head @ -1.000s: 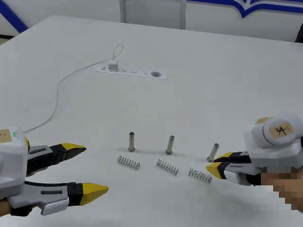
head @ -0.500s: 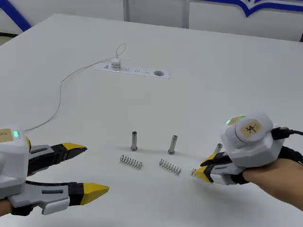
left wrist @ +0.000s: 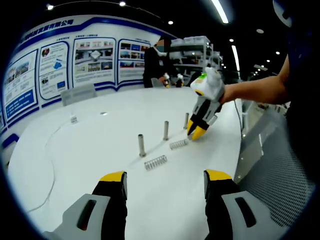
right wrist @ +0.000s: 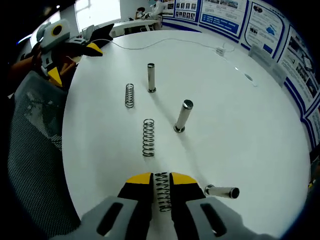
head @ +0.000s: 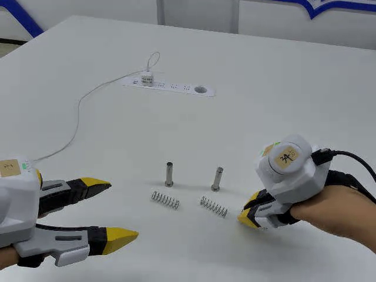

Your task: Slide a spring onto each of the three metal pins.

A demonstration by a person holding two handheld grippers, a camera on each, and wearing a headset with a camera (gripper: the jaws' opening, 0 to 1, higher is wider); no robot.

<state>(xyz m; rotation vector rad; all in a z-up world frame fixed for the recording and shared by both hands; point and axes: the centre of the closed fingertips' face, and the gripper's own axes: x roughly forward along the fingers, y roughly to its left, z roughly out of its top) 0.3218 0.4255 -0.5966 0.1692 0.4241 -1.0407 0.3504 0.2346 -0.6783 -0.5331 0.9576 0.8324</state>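
Right tool (right wrist: 161, 180) clamped on small steel coil spring (right wrist: 162, 195); pinched off-centre, it may shoot away. Left tool (left wrist: 165, 175) apart.

On the tabletop (head: 282, 88) two pins stand side by side near the front edge: the left pin (head: 169, 174) and the middle pin (head: 217, 178). Just before each lies a spring, the left spring (head: 165, 200) and the middle spring (head: 213, 207). The right gripper (head: 247, 217) sits just right of the middle spring, low over the tabletop. In the right gripper view the third spring (right wrist: 162, 190) lies between its jaws. The third pin (right wrist: 221, 191) is just beside them, perhaps tipped over, though the fisheye makes that unsure. The left gripper (head: 120, 210) is well left of the springs, nearer the person. Far behind the pins lies a power strip (head: 170, 87), its cable (head: 77, 117) running left and forward.
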